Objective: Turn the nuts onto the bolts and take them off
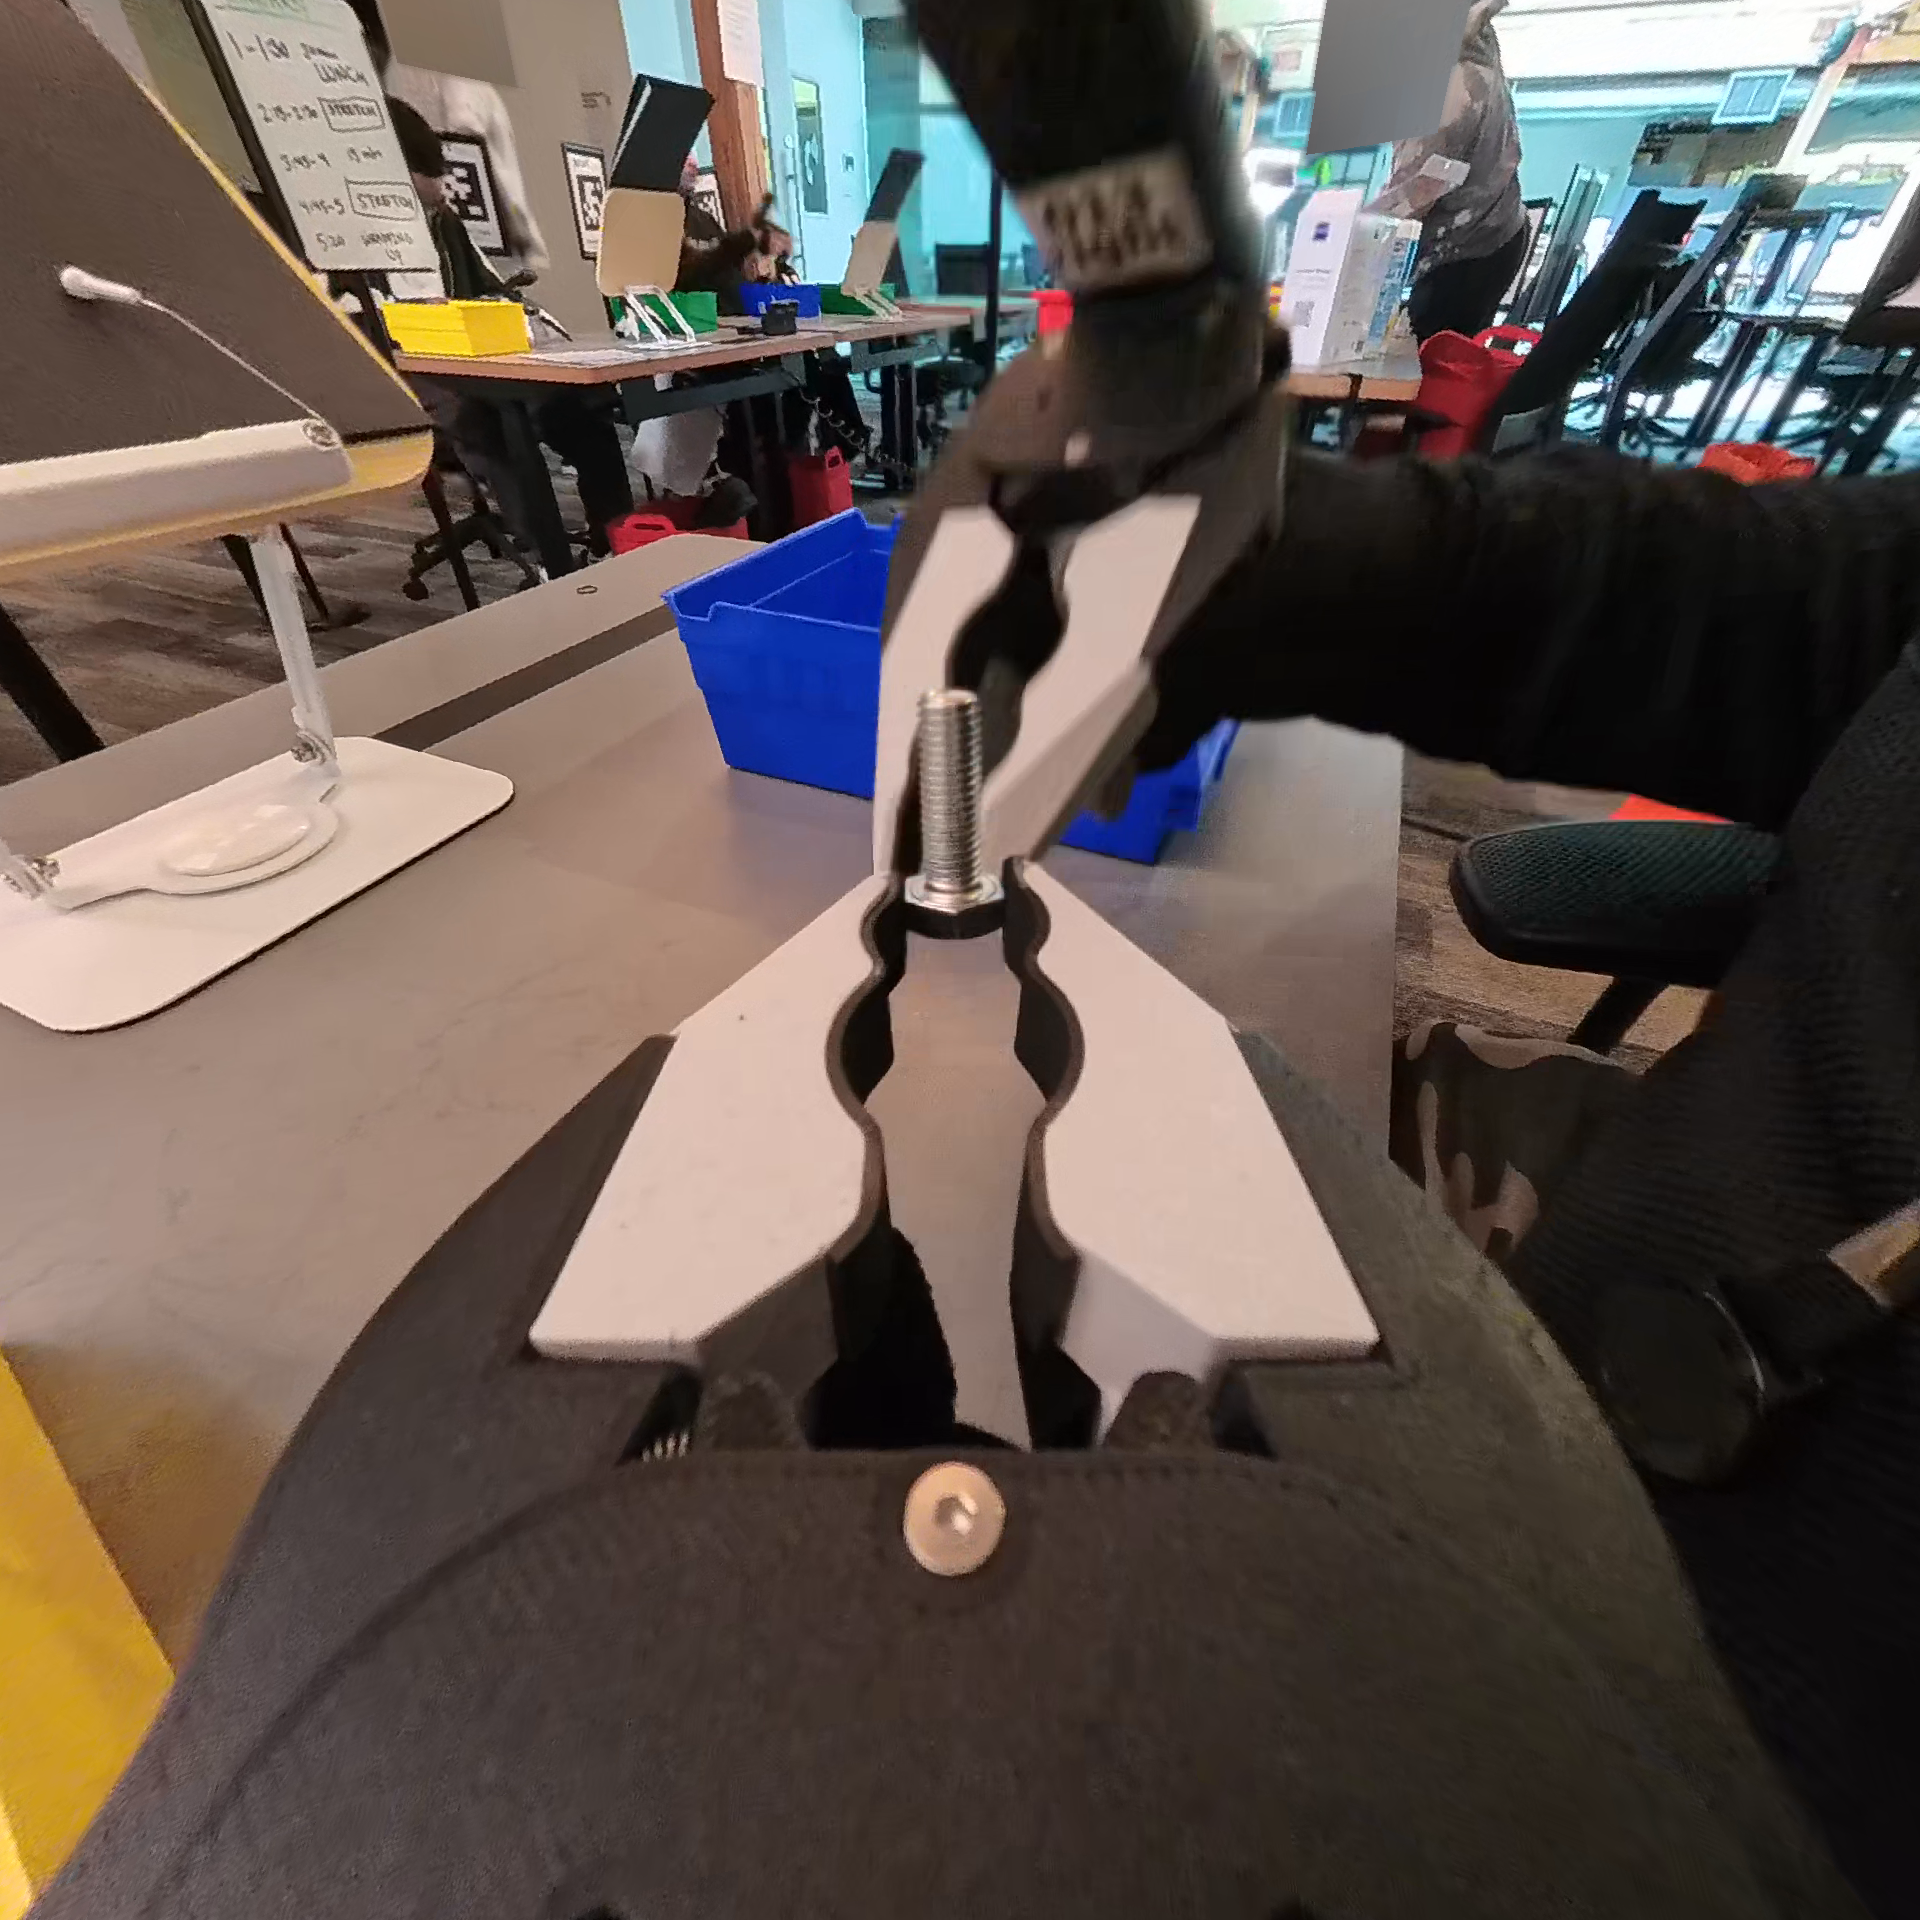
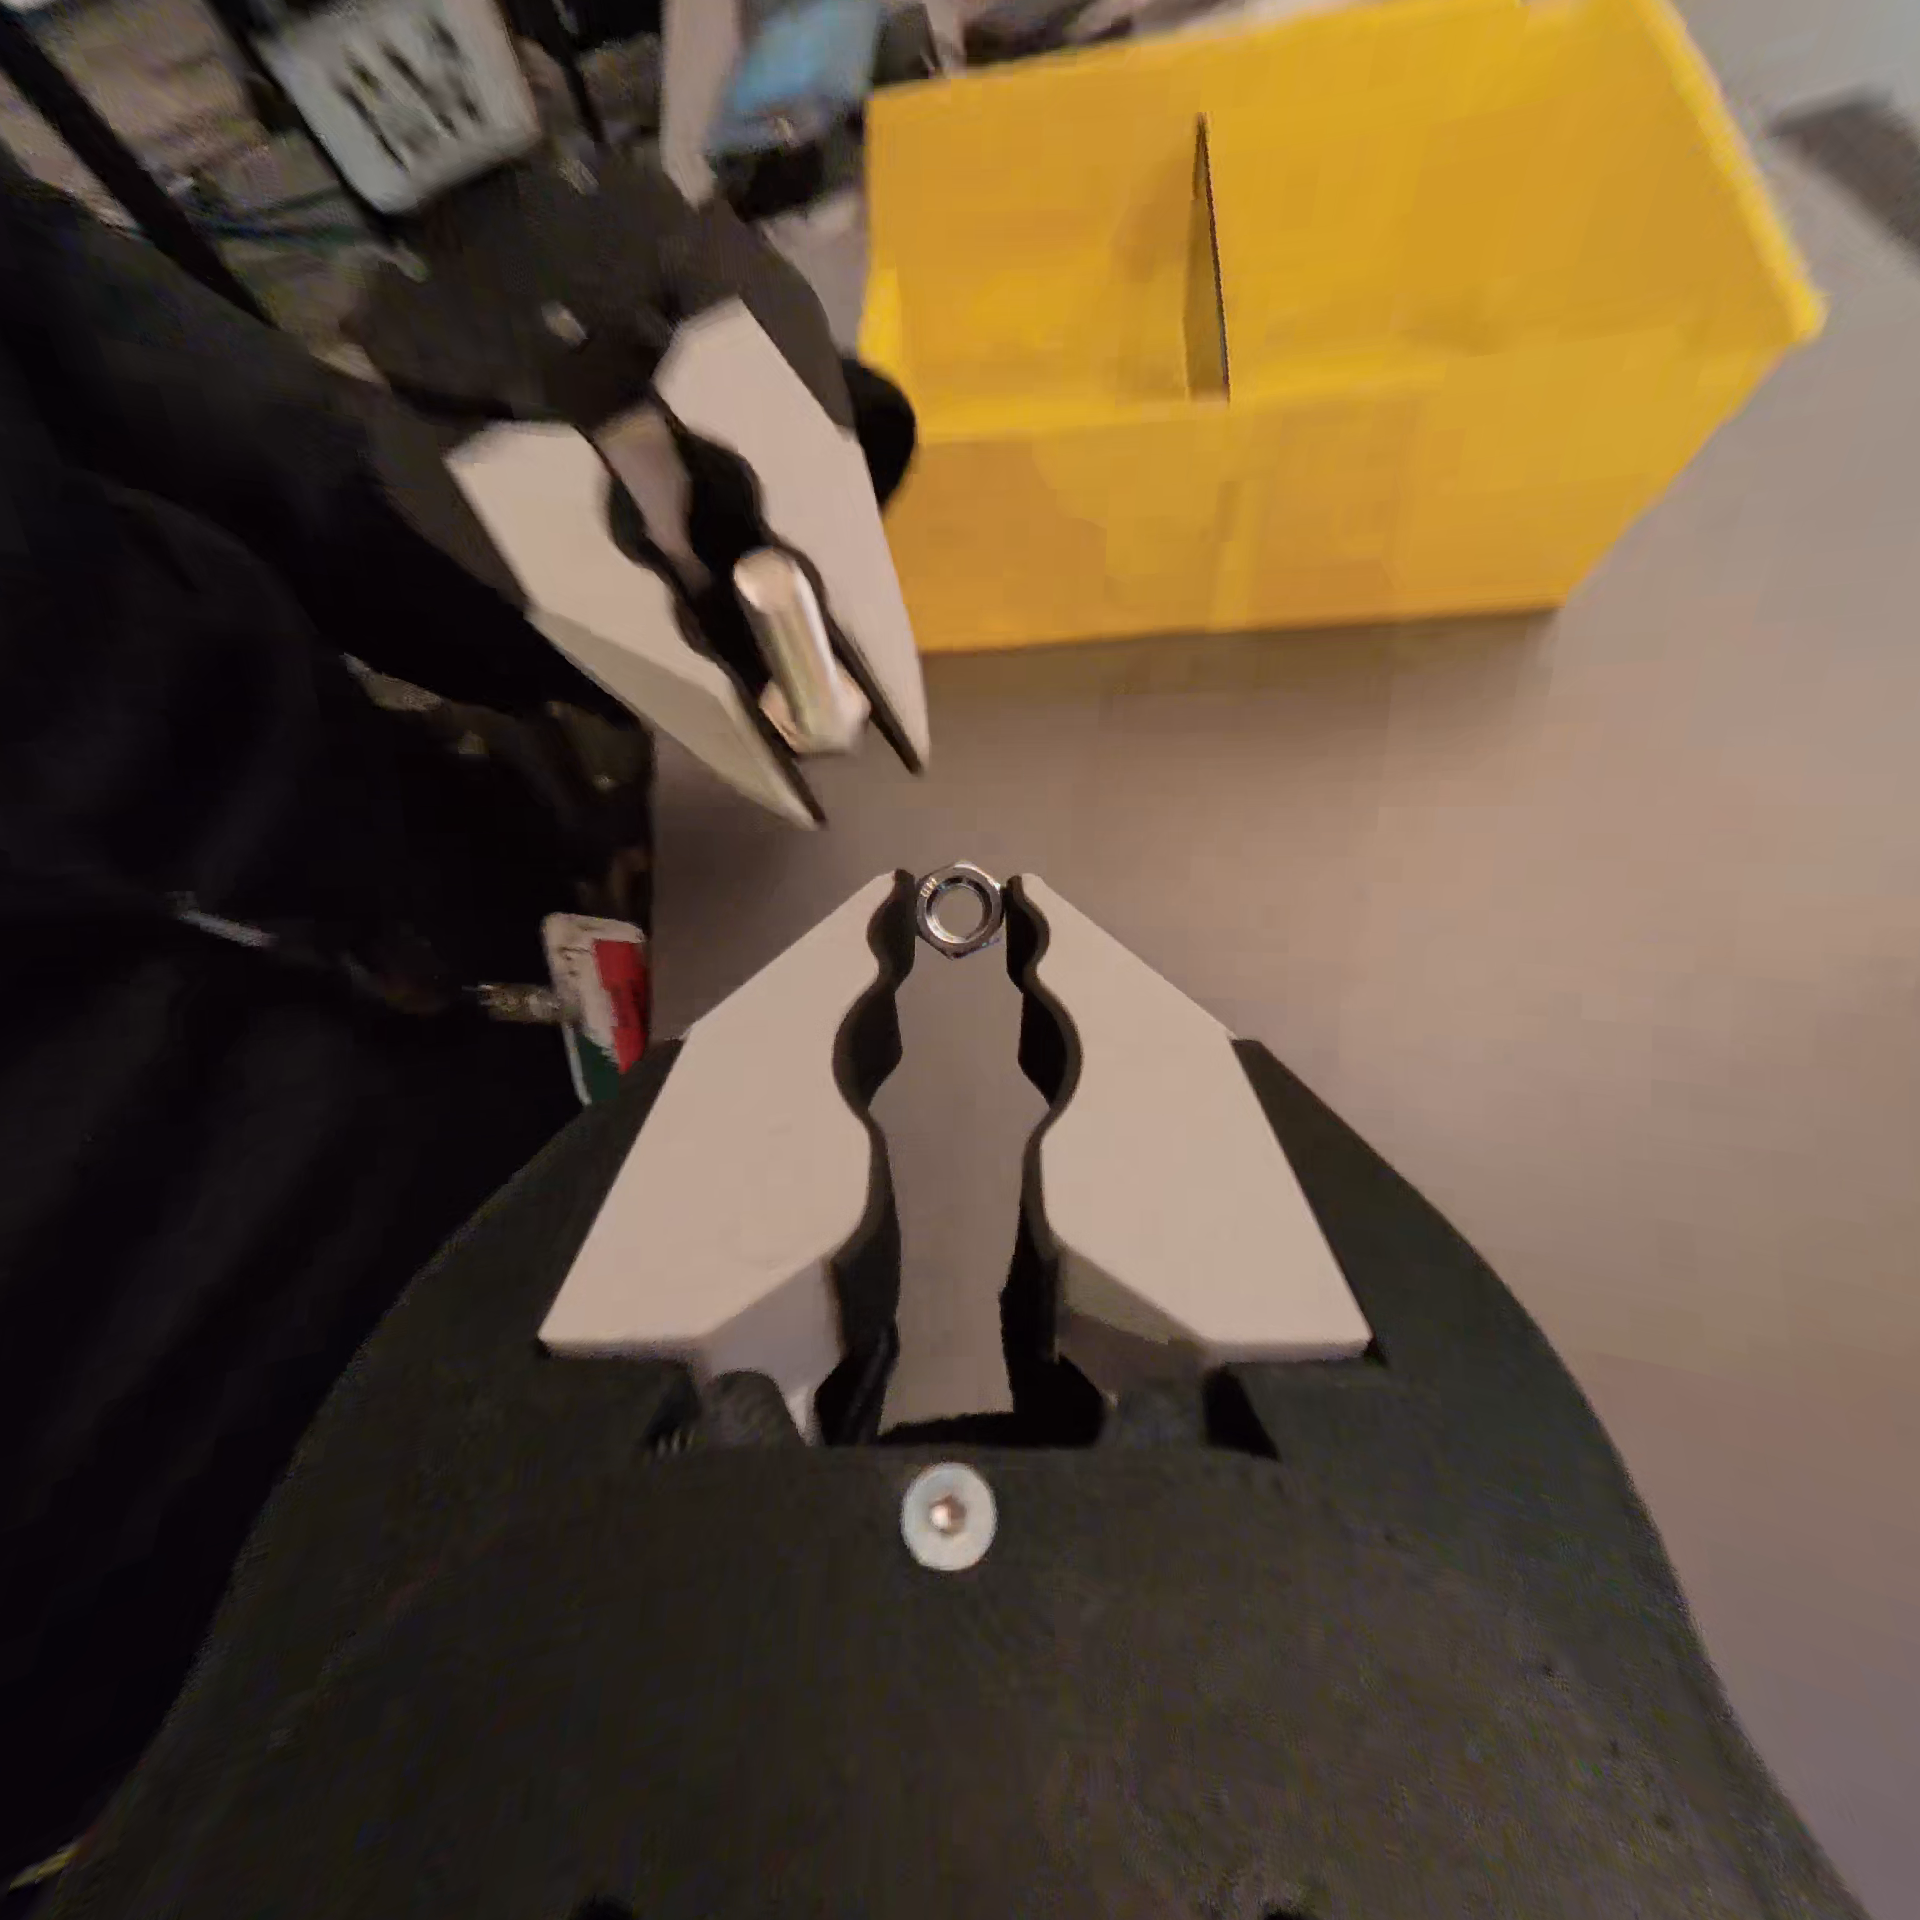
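My left claw (image 1: pixel 951 894) pinches the bolt (image 1: pixel 948 800) by its head, thread upright; my right claw (image 2: pixel 958 904) clamps the nut (image 2: pixel 958 912) at its tips. I judge a tilted start could cross-thread, or the nut slip out. Blue bin (image 1: pixel 779 675) and yellow bin (image 2: pixel 1299 416) flank bare worktop (image 2: pixel 1455 935)

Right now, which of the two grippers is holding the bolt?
The left gripper pinches the bolt by its head, threads pointing up. The right gripper holds only a small nut.

My left gripper (image 1: pixel 951 883) held the threaded steel bolt (image 1: pixel 948 795) upright before the blue plastic bin (image 1: pixel 774 675); my right gripper (image 2: pixel 958 883) pinched the small steel hex nut (image 2: pixel 959 914) just beside it.
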{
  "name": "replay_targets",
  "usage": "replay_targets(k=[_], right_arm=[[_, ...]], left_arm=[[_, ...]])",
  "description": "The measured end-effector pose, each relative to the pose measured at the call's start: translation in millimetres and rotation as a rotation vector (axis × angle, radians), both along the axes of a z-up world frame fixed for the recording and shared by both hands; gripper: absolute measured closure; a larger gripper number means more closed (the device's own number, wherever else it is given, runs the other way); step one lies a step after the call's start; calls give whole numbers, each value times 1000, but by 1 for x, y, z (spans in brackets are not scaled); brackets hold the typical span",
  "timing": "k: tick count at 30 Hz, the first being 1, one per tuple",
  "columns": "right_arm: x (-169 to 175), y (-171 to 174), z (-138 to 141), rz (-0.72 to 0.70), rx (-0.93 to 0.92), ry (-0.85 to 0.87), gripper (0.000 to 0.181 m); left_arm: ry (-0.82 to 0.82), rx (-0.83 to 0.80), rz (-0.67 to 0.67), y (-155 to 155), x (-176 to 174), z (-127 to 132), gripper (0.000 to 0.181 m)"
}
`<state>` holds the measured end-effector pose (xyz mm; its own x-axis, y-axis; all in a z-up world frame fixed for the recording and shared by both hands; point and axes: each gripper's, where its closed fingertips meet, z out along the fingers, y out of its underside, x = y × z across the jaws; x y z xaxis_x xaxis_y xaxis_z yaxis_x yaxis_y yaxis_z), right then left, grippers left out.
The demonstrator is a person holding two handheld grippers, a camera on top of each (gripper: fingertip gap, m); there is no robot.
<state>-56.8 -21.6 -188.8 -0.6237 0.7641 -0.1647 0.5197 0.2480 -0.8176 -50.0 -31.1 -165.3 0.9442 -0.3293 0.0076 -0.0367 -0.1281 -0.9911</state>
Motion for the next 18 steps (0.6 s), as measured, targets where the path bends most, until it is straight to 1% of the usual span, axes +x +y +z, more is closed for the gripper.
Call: replay_targets(k=[3, 5, 7, 10, 14, 18], right_arm=[[5, -2, 45, 64, -40, 61, 166], [7, -6, 63, 108, -43, 81, 166], [9, -15, 74, 168, -41, 93, 166], [9, -29, 81, 230, -9, 90, 166], [5, -37, 71, 267, 62, 44, 166], [6, -41, 71, 310, 99, 19, 166]], left_arm=[[3, 11, -6, -2, 1, 3, 165], [7, 15, -12, -4, 1, 4, 165], [8, 19, -16, -5, 3, 5, 165], [19, 19, -25, -7, 5, 6, 164], [29, 17, -32, -9, 7, 7, 165], [33, 18, -47, -10, 10, 8, 165]])
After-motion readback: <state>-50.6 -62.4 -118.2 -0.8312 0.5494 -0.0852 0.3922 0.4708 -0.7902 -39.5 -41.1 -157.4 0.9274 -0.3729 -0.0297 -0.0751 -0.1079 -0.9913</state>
